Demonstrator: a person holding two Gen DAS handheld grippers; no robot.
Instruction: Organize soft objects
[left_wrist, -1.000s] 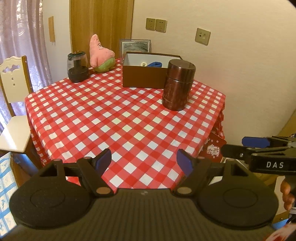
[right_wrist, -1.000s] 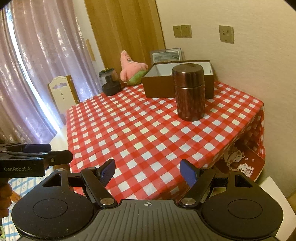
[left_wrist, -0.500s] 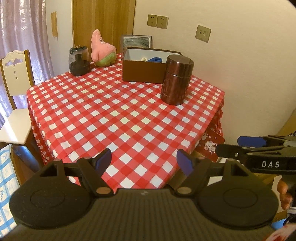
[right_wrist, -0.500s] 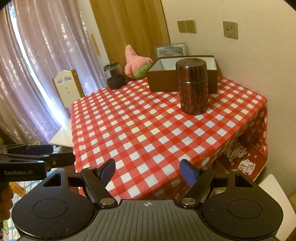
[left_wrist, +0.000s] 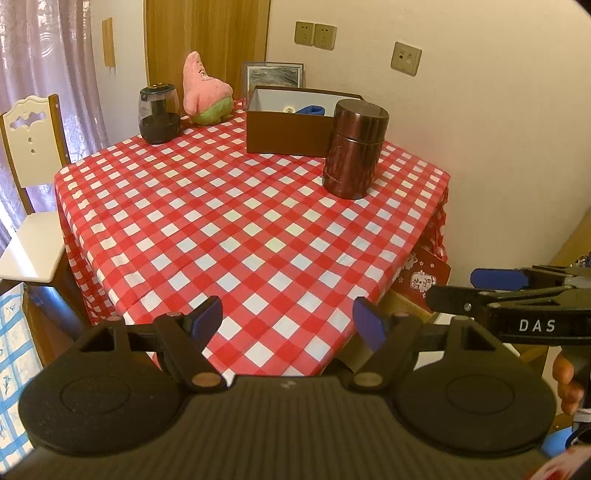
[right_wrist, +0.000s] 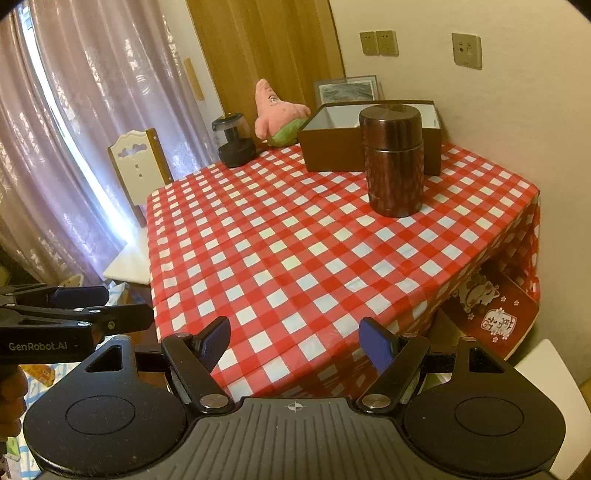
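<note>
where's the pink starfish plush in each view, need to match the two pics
Left wrist view: the pink starfish plush sits at the far edge of the table, upper left of centre, between the dark glass jar and the brown box.
Right wrist view: the plush is upper centre, again between the jar and the box.
Shared landmark: the brown metal canister standing in front of the box.

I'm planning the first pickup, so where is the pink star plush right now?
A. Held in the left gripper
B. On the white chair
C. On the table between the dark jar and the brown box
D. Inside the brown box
C: the pink star plush sits on the checked tablecloth at the far edge, between the dark jar and the brown box.
</note>
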